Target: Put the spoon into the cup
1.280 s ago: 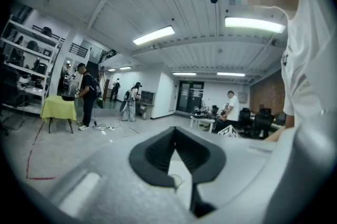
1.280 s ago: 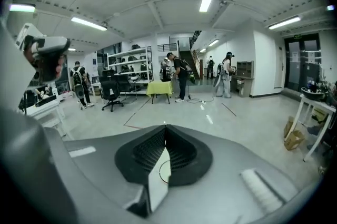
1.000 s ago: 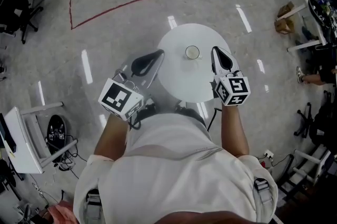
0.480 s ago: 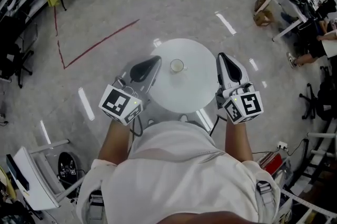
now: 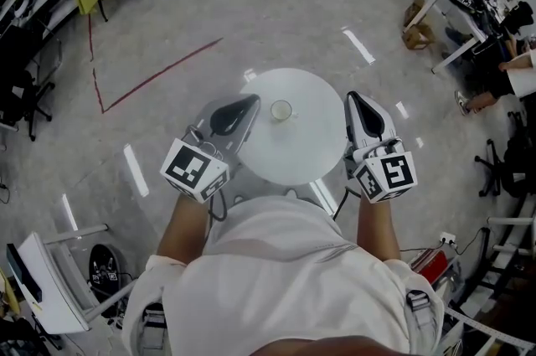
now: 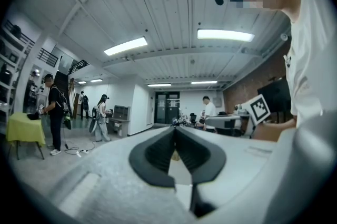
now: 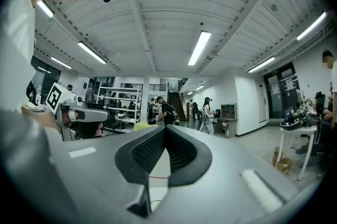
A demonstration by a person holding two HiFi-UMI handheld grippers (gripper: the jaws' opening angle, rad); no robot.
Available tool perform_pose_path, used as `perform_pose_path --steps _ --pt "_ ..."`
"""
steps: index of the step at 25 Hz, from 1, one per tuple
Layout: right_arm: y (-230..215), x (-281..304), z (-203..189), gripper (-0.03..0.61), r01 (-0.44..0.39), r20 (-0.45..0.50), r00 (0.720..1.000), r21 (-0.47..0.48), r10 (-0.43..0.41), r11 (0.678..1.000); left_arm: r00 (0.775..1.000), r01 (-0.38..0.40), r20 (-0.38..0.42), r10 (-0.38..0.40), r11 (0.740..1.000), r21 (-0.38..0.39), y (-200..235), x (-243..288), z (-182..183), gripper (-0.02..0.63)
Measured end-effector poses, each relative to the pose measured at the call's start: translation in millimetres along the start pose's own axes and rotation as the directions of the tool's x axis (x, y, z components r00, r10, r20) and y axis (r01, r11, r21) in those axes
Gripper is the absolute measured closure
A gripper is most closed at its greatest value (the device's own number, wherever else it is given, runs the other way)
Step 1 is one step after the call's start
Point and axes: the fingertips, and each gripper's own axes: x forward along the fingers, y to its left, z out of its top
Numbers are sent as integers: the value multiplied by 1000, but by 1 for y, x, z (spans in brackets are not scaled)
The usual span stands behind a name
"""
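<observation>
Cup (image 5: 281,110) stands near the table's (image 5: 306,157) middle, toward the far edge; no spoon is visible. Left gripper (image 5: 249,101) and right gripper (image 5: 352,98) flank it, jaws closed, empty. Best locate the spoon first, then open one pair.

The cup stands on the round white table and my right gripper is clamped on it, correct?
No: the right gripper is not on the cup. In the head view the cup stands alone on the round white table; the right gripper view shows its fingers together on nothing.
</observation>
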Motion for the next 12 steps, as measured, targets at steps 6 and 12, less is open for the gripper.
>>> perform_pose_path --steps 6,12 --pt "6 5 -5 574 -31 -9 999 -5 31 1000 1000 -15 0 15 1000 0 -1 -5 0 614" --pt "12 9 -3 574 -43 -12 999 -7 43 999 1000 -18 -6 18 1000 2 -1 -8 1 614"
